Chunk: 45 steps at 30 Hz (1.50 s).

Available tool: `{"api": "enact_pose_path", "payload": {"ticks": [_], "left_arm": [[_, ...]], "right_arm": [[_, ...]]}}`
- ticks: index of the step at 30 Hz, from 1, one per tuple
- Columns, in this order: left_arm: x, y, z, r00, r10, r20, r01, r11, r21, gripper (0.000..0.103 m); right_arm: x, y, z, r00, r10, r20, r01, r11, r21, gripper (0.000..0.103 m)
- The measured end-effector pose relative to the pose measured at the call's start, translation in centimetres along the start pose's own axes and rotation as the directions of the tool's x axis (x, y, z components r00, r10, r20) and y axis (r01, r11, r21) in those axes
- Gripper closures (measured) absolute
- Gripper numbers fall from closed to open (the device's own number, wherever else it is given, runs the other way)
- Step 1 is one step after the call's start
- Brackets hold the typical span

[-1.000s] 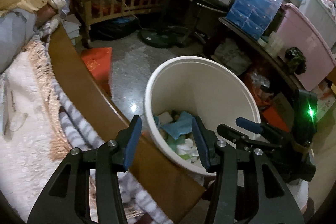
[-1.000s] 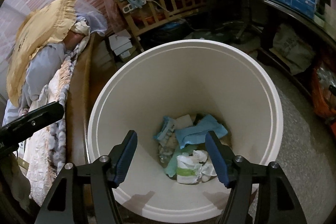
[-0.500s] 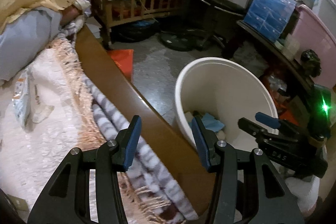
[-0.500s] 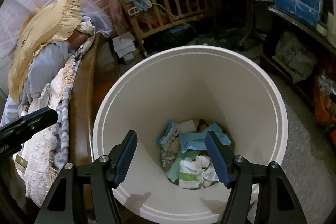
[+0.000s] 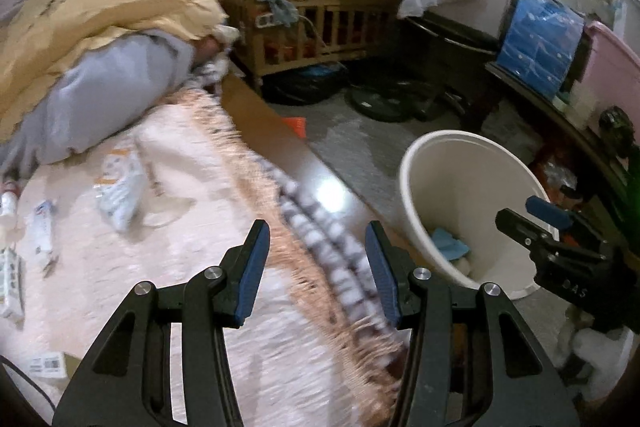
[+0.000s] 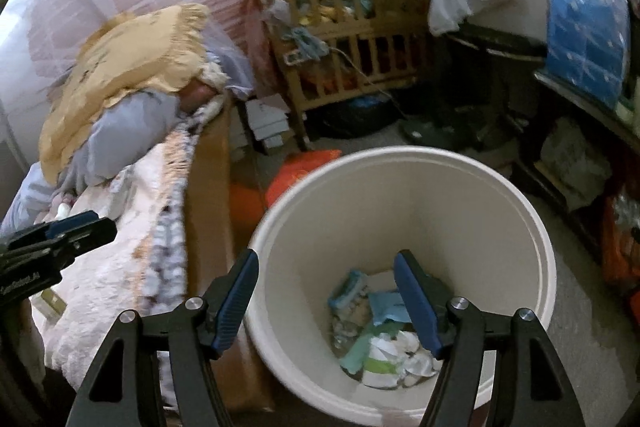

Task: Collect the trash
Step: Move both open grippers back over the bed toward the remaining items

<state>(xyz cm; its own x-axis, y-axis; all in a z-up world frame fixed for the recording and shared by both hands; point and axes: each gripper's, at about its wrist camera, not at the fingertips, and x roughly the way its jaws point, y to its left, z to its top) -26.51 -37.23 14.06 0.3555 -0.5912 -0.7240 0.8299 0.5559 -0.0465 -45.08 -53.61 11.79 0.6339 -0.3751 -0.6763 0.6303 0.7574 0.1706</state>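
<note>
A white bucket (image 6: 472, 211) stands on the floor beside the bed, with crumpled wrappers and tissues (image 6: 380, 327) at its bottom. My right gripper (image 6: 326, 291) hangs over the bucket's near rim, its jaws opening with nothing between them. My left gripper (image 5: 316, 267) is open and empty above the fringed edge of the bed blanket (image 5: 168, 267). Loose wrappers (image 5: 120, 191) and a small packet (image 5: 42, 227) lie on the blanket to its left. The bucket (image 5: 424, 179) shows at the right of the left wrist view, with the right gripper's fingers (image 5: 520, 223) beside it.
A yellow pillow (image 5: 92, 11) and a grey-blue bundle (image 5: 108, 99) lie at the bed's head. A wooden crib (image 5: 320, 15) stands behind, a cluttered shelf with a blue pack (image 5: 540, 43) and a pink bin (image 5: 612, 75) to the right. An orange bag (image 6: 304, 171) lies on the floor.
My left gripper has swung left from over the bucket to above the bed blanket. The right gripper has risen and drifted slightly left over the bucket, with its jaws a bit wider.
</note>
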Motion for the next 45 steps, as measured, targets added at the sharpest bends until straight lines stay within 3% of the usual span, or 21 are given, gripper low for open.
{"api": "enact_pose_path", "payload": {"ticks": [8,19,23,26,28,32,39,42,45], "left_arm": [[-3.6,4.5,-1.6,0.998,0.064,0.019,-0.064,0.997,-0.031,0.055],[-9.1,14.9,-7.0,0.987,0.149,-0.058,-0.155,0.981,-0.119,0.055],[-10.3,19.3,-11.1,0.968,0.202,-0.146,-0.223,0.964,-0.142,0.055],[-10.1,22.7,-14.3,0.944,0.24,-0.226,-0.283,0.942,-0.181,0.055],[-9.1,24.5,-16.0,0.93,0.242,-0.277,-0.306,0.927,-0.218,0.055],[-6.4,26.4,-17.4,0.918,0.227,-0.327,-0.318,0.912,-0.26,0.055],[-2.3,28.6,-13.1,0.957,0.152,-0.246,-0.235,0.905,-0.354,0.055],[-0.8,28.9,-10.7,0.978,0.066,-0.199,-0.142,0.906,-0.399,0.055],[-0.6,29.5,-8.6,0.989,-0.007,-0.148,-0.061,0.89,-0.452,0.055]], "right_arm": [[-0.5,5.7,-0.7,0.997,0.063,-0.035,-0.066,0.994,-0.085,0.032],[1.2,14.3,-1.1,0.972,0.2,-0.125,-0.219,0.962,-0.165,0.032],[1.6,17.7,-1.4,0.959,0.242,-0.145,-0.269,0.939,-0.214,0.032],[2.4,19.7,-1.7,0.948,0.267,-0.172,-0.302,0.924,-0.235,0.032],[2.9,20.7,-1.9,0.944,0.271,-0.19,-0.313,0.917,-0.248,0.032],[4.0,22.2,-2.1,0.937,0.274,-0.217,-0.326,0.908,-0.263,0.032],[4.8,22.8,-2.2,0.939,0.256,-0.23,-0.315,0.908,-0.275,0.031],[5.4,22.4,-2.0,0.938,0.251,-0.239,-0.311,0.916,-0.256,0.031],[5.8,22.3,-1.9,0.938,0.245,-0.245,-0.305,0.92,-0.246,0.031]]}}
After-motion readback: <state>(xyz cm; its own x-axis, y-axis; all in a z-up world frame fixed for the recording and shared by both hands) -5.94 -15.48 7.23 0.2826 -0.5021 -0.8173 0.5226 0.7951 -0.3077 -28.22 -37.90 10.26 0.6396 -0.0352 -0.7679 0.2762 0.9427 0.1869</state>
